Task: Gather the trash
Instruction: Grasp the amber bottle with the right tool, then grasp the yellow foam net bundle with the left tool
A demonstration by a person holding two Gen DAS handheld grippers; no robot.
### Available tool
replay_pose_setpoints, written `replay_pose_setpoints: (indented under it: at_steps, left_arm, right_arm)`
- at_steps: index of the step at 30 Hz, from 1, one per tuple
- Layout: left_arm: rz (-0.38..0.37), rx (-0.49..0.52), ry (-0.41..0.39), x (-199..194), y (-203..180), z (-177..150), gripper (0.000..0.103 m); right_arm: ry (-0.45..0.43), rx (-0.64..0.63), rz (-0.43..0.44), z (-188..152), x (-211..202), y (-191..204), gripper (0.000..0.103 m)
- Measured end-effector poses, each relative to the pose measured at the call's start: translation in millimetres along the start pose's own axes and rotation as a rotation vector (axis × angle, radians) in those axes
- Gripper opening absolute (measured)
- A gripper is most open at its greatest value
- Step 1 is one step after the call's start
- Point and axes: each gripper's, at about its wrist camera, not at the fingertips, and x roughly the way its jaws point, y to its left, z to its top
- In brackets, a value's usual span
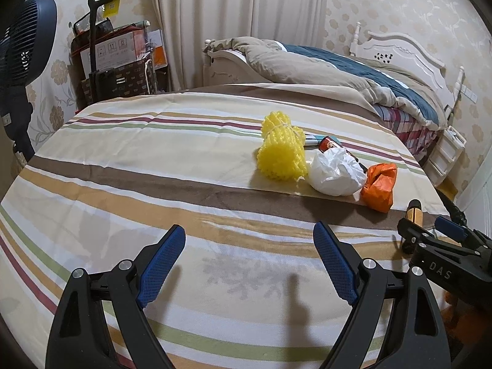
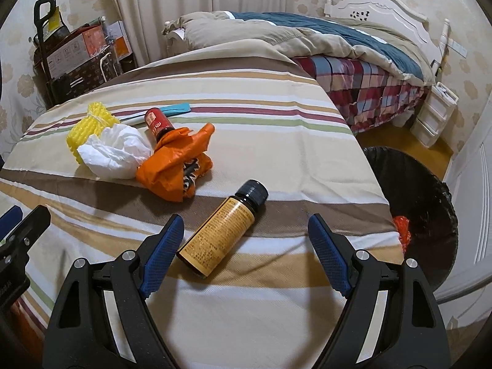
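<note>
step – right claw (image 2: 246,240) hanging apart over bottle (image 2: 223,230) near surface's right edge | left claw (image 1: 249,256) apart, empty | next – closing on bottle, carrying to bin (image 2: 430,190)

Striped cloth (image 1: 153,184) lying bare ahead of left gripper (image 1: 249,246). Brown bottle (image 2: 223,229) lying between right gripper (image 2: 246,233) fingers; trash pile (image 2: 129,147) crowding ahead-left; black bin (image 2: 424,215) standing right.

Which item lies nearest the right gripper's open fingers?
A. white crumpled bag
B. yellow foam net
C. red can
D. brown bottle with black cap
D: the brown bottle lies on its side on the striped cloth, just ahead of the right gripper, nearer than the rest.
</note>
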Motion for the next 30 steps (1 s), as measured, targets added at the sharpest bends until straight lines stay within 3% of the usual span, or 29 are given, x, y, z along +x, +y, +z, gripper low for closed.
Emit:
replay_pose_setpoints:
  at_steps: [5, 21, 30]
  left_arm:
    - [-0.002, 0.007, 0.002, 0, -2, 0, 0.085]
    - [-0.019, 0.032, 0.018, 8, -13, 3, 0.085]
    - [-0.026, 0.027, 0.032, 23, -12, 15, 0.085]
  right_arm:
    - [-0.004, -0.002, 0.003, -1, -2, -2, 0.079]
    - [0.010, 0.011, 0.054, -2, 1, -11, 0.029]
    - [0.012, 0.007, 0.059, 10, 11, -18, 0.024]
